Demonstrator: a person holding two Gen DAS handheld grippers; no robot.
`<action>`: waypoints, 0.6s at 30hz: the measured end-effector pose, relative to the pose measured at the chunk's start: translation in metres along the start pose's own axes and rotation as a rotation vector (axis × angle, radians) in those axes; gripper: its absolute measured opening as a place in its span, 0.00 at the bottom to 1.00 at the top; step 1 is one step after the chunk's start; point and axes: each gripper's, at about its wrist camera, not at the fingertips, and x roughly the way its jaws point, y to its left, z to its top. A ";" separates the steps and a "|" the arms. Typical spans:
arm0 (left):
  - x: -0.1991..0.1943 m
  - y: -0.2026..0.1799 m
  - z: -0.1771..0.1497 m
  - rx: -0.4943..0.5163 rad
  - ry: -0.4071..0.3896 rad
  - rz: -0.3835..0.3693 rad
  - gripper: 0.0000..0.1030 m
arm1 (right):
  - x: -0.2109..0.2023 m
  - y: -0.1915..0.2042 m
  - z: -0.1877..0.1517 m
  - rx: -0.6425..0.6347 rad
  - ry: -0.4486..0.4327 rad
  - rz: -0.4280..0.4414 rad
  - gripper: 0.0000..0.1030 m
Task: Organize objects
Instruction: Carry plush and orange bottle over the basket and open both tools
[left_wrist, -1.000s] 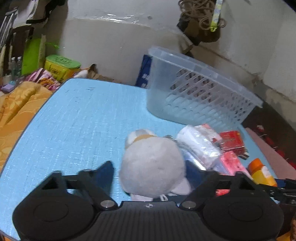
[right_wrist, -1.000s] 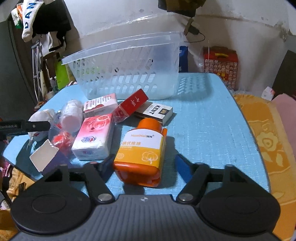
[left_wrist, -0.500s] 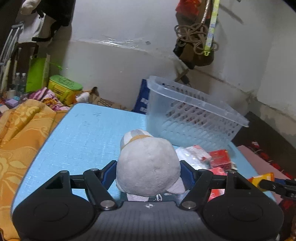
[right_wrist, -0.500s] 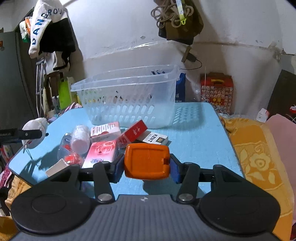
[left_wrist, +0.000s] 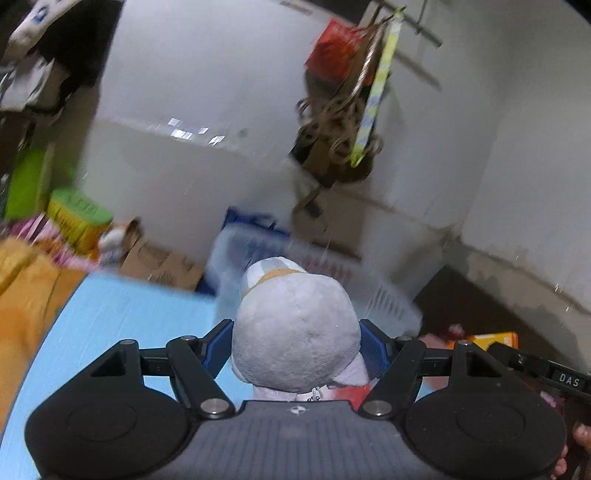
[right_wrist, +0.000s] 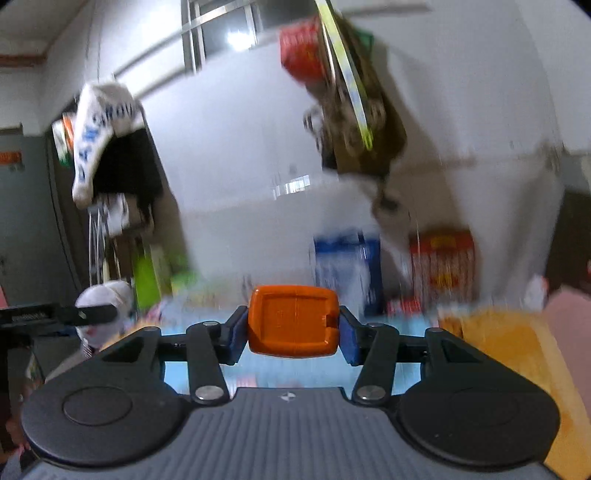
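Observation:
My left gripper (left_wrist: 295, 345) is shut on a grey plush toy (left_wrist: 295, 328) and holds it up above the blue table (left_wrist: 122, 317). The clear plastic basket (left_wrist: 384, 299) lies beyond the toy, blurred. My right gripper (right_wrist: 293, 334) is shut on an orange container (right_wrist: 293, 321), seen end-on and raised high above the table (right_wrist: 266, 367). The plush toy (right_wrist: 107, 295) and the left gripper also show at the left of the right wrist view. The orange container (left_wrist: 487, 338) shows at the right in the left wrist view.
Both views are motion-blurred and tilted up at the wall. A brown bag with cords (left_wrist: 340, 147) hangs on the wall. Orange bedding (right_wrist: 517, 362) flanks the table on the right. Boxes and a green tub (left_wrist: 77, 218) stand behind the table.
Both grippers have closed on their objects and lifted them off the table. Both cameras have risen and tilted up, so most table items have dropped out of view.

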 end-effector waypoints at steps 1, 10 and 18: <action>0.010 -0.007 0.013 0.009 -0.016 -0.009 0.72 | 0.012 0.000 0.012 0.003 -0.017 0.005 0.52; 0.136 -0.033 0.065 0.069 0.014 0.086 0.73 | 0.133 -0.015 0.018 -0.003 0.036 -0.002 0.52; 0.147 -0.031 0.052 0.137 -0.032 0.191 1.00 | 0.127 -0.018 0.011 -0.006 -0.027 -0.009 1.00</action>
